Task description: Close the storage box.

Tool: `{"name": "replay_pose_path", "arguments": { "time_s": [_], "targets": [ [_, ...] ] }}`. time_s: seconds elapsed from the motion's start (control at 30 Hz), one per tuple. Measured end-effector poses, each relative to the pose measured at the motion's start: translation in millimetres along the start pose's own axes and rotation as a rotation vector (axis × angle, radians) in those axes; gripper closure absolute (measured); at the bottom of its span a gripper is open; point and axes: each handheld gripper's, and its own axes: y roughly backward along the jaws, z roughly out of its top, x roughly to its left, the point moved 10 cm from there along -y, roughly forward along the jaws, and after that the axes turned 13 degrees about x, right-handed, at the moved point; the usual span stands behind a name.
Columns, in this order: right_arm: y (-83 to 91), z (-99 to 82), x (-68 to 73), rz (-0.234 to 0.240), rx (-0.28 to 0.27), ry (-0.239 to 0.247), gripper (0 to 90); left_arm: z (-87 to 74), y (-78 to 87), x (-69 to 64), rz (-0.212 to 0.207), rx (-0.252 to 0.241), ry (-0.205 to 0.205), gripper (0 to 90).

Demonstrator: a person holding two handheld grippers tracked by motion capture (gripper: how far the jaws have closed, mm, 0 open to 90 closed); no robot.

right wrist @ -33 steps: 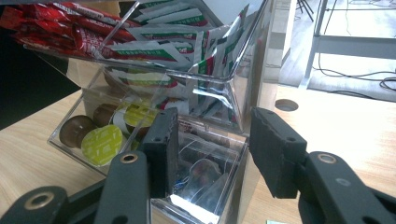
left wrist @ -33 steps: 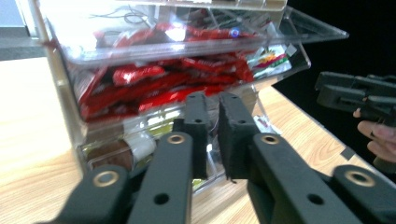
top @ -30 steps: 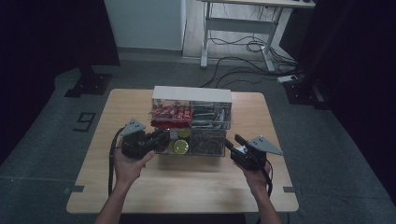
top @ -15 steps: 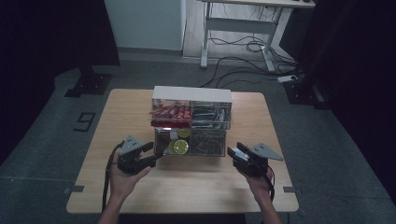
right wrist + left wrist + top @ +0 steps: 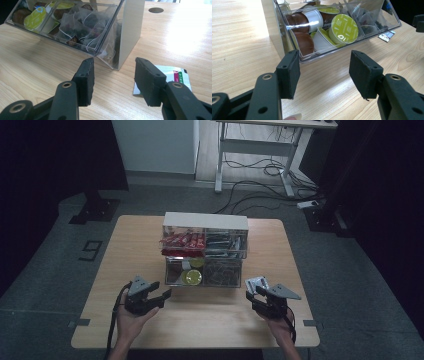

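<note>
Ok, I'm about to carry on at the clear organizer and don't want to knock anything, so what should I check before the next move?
1. Left gripper empty: ok, its fingers have just been opening, with only bare table between them.
2. Right gripper empty: ok, fingers apart, nothing between.
3. Sachet free on the table: ok, it lies flat by the right gripper's right finger; touching or not, cannot tell.
4. Lower drawer of the organizer open: ok, tilted out, pods and tea bags in separate compartments.
5. Grippers clear of the drawer: ok, both sit in front of it.
</note>
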Motion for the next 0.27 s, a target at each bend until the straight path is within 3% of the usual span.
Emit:
{"name": "replay_pose_path", "arguments": {
  "time_s": [0.27],
  "targets": [
    [2.8,-0.2,-1.1,0.007,-0.009,0.009,46.6,1.5,-1.6,-0.4,0.007,-0.006,0.0,39.6]
  ]
}}
